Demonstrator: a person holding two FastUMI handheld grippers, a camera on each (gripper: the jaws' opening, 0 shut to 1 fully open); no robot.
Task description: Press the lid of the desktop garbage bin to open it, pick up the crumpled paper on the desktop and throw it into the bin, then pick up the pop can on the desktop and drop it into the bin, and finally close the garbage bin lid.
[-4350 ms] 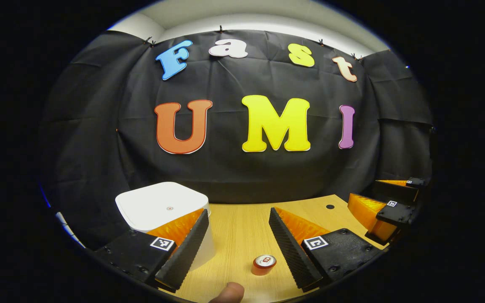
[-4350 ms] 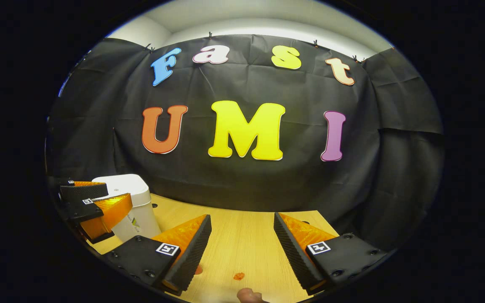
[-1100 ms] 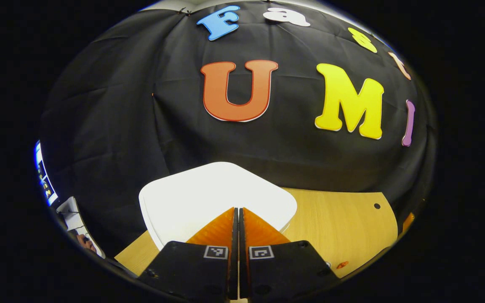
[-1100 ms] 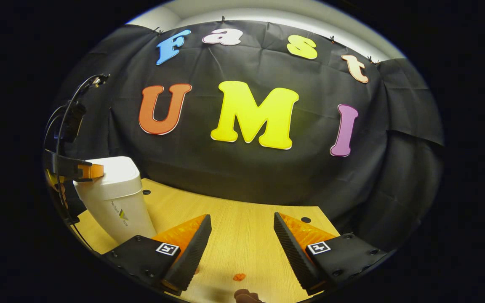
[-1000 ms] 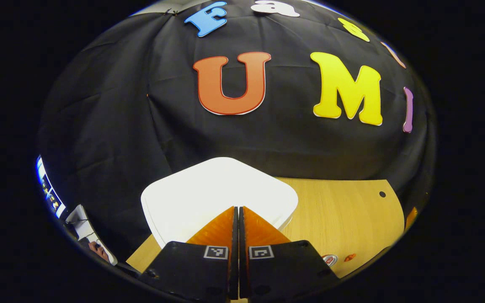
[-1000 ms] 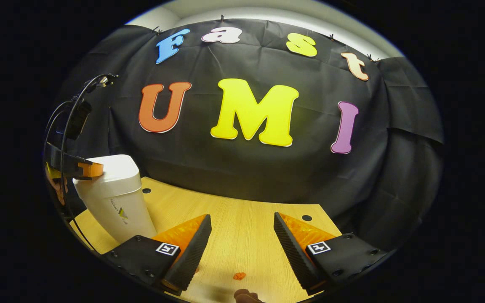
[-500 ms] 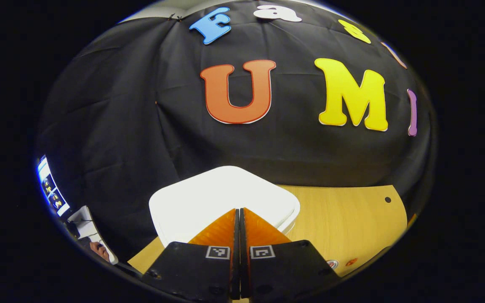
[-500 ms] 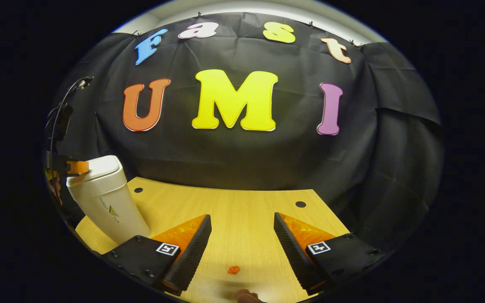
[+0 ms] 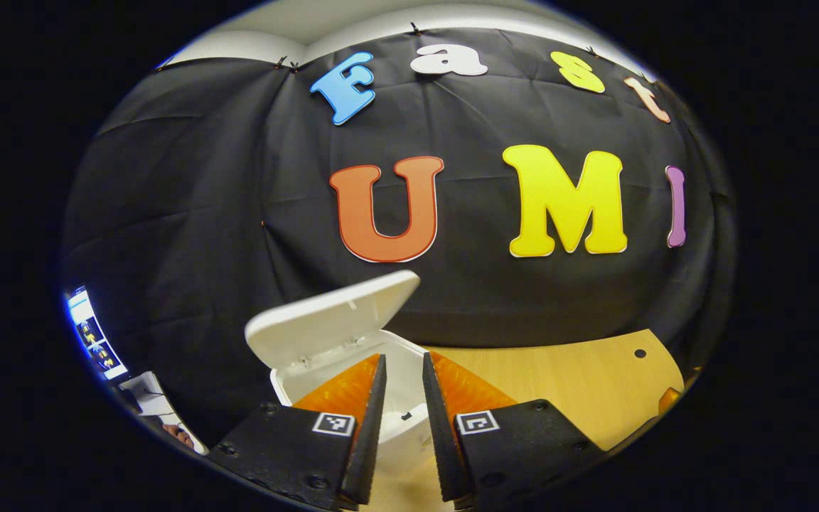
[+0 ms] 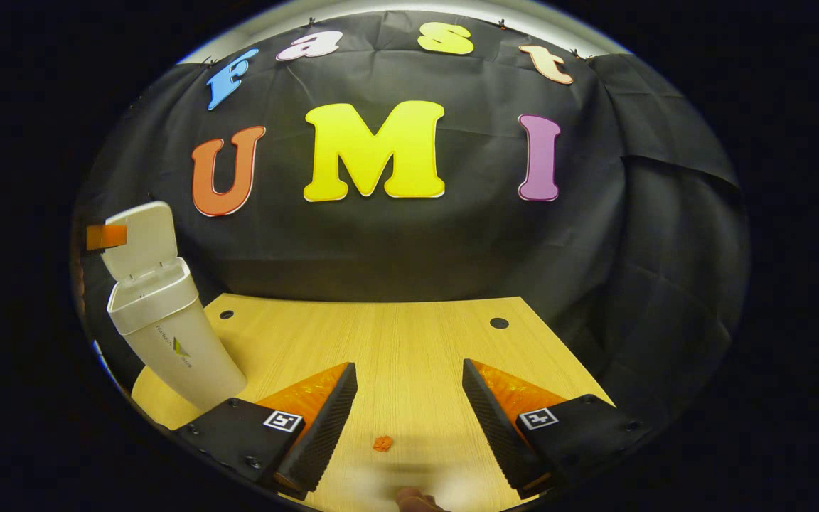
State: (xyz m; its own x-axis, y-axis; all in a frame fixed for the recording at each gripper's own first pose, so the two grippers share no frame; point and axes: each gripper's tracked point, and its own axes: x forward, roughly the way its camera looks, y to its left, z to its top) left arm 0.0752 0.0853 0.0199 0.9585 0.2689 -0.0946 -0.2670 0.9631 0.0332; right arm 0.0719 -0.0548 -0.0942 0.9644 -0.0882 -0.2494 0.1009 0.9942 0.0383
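The white desktop bin (image 9: 409,430) stands just beyond my left gripper (image 9: 403,357), its lid (image 9: 331,316) swung up and tilted back so the inside shows. My left gripper's fingers stand a narrow gap apart over the bin's near rim, with nothing between them. In the right gripper view the same bin (image 10: 168,341) stands at the table's far left with its lid (image 10: 143,238) raised, and a tip of the left gripper (image 10: 106,236) pokes in beside the lid. My right gripper (image 10: 408,365) is wide open above the wooden table (image 10: 381,334), holding nothing.
A small orange-red scrap (image 10: 382,443) lies on the table between the right gripper's fingers. The tabletop has round holes (image 10: 499,323) near its back edge. The black cloth wall closes off the back. A lit screen (image 9: 93,334) shows low at the left.
The bin's lid has sprung up from closed. My left gripper has lifted off the lid and its fingers have parted slightly. The right gripper has tipped a little downward, still open.
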